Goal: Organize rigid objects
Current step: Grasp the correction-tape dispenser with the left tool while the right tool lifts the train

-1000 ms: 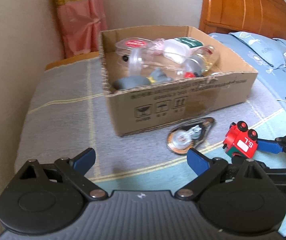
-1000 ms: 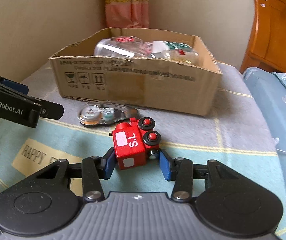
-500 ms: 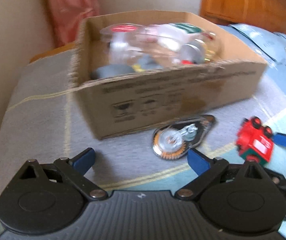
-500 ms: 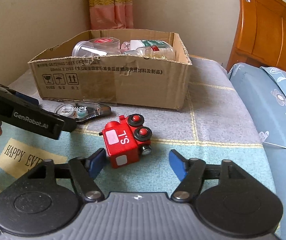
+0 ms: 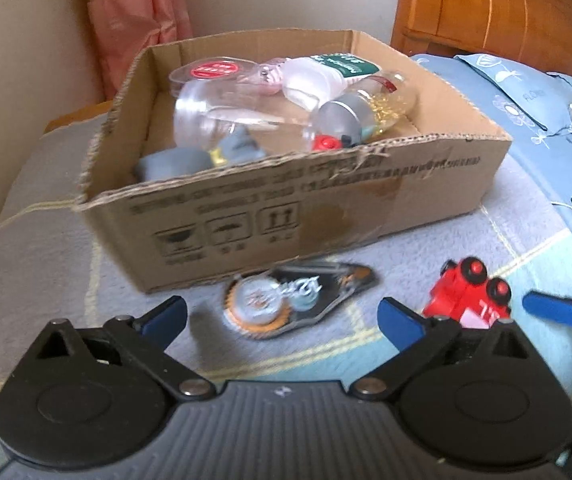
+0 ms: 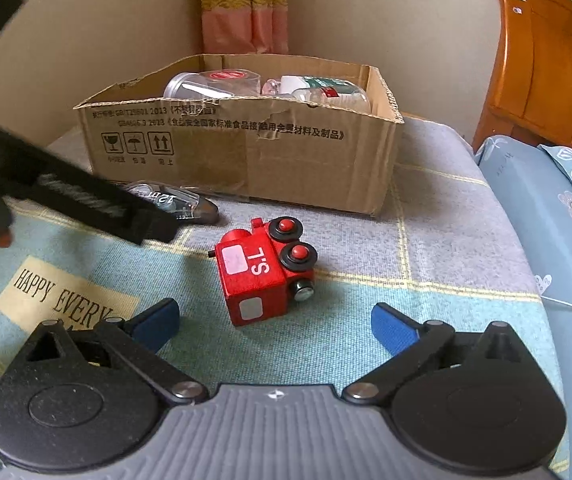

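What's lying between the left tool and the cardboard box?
The correction tape dispenser lies on the blanket between the open left tool and the cardboard box, clearest in the left wrist view.

Toy train [image 6: 262, 276]: "S'L"; blanket [image 6: 66, 300]: "HAPPY EVERY".

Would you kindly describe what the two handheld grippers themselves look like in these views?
Both look alike: the left gripper and right gripper each have a grey ribbed body with a small white mark, two round black discs, black linkage arms with silver pivot pins, and blue pads on the fingertips. No sleeve or cable shows clearly.
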`<state>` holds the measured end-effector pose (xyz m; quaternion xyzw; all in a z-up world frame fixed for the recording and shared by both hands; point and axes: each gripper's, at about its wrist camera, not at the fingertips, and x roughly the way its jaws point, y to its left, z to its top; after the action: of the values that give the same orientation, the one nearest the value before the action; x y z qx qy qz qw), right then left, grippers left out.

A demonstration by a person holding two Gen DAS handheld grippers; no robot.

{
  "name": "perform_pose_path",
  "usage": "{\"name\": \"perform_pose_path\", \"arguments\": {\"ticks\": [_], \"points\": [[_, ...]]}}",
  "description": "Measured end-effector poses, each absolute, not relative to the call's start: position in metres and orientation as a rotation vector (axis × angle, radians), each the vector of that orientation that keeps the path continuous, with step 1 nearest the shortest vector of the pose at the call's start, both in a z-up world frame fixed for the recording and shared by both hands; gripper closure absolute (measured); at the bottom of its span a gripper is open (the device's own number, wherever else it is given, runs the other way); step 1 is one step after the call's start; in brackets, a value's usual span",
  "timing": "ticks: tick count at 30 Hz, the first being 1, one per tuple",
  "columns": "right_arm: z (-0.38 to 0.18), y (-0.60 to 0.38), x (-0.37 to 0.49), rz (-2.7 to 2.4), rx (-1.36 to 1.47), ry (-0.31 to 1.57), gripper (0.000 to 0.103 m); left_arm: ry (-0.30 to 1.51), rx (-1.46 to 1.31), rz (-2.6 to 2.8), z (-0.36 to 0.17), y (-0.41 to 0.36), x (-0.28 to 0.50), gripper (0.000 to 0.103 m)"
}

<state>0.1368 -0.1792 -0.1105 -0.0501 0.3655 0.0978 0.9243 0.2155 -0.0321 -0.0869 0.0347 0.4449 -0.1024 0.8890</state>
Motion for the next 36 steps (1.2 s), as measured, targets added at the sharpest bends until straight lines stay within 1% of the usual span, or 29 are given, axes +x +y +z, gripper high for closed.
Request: {"name": "perform_pose_path", "arguments": {"ticks": [7,10,12,25,36], "points": [[-0.112,-0.183,0.133,0.229,-0.112,0.734,0.0,0.918,0.059,-0.149,-0.093,-0.044,0.222,0.002],[-0.112,-0.184,0.133,0.237,-0.115,0.728,0.0,0.914,0.044,-0.128,-0.091,-0.04,0.222,0.007],[-0.113,-0.184,0.133,0.24,-0.116,0.724,0.0,0.907,0.047,-0.121,-0.09,-0.039,0.22,0.015],[-0.111,-0.179,0.142,0.274,-0.135,0.74,0.0,0.904,0.054,-0.137,-0.09,-0.001,0.2,0.015],[-0.109,-0.155,0.157,0.407,-0.185,0.745,0.0,0.89,0.053,-0.134,-0.09,0.007,0.19,0.014]]}}
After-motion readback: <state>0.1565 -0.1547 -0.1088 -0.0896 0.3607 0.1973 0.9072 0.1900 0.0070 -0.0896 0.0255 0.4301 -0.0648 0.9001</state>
